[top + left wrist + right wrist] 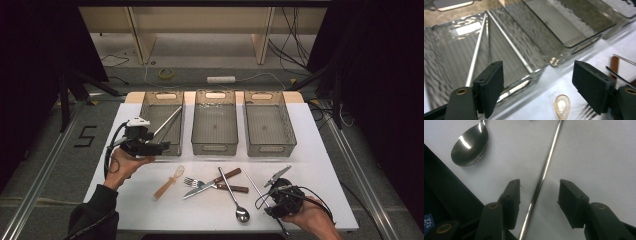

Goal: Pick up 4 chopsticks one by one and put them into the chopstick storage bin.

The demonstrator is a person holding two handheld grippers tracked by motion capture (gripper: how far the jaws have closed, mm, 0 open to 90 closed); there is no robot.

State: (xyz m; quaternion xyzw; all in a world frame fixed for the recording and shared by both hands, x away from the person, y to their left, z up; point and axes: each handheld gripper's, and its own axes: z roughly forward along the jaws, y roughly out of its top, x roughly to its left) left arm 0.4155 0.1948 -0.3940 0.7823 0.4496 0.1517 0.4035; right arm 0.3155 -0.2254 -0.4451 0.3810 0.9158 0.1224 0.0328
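A: We see a white table (320, 150) with three clear bins along its 12 o'clock edge: left bin (162, 123), middle bin (215, 122), right bin (269, 124). What lies inside?

B: In the left bin we count metal rods (510, 42), leaning across its floor. We see nothing in the other two.

A: And the grippers?

B: We find the left gripper (141, 140) at 9 o'clock, held at the left bin's near corner. In the left gripper view its jaws stand wide apart with nothing between them. The right gripper (284, 199) sits at 5 o'clock. In the right gripper view its jaws are spread, straddling a metal rod (544, 173) lying on the table; neither jaw touches it.

A: The loose cutlery?

B: Toward 6 o'clock we see a steel spoon (235, 197), bowl nearest us, crossing a knife (212, 183) and fork (215, 186) with brown handles. At 7 o'clock, apart from them, a small pale spoon (169, 182).
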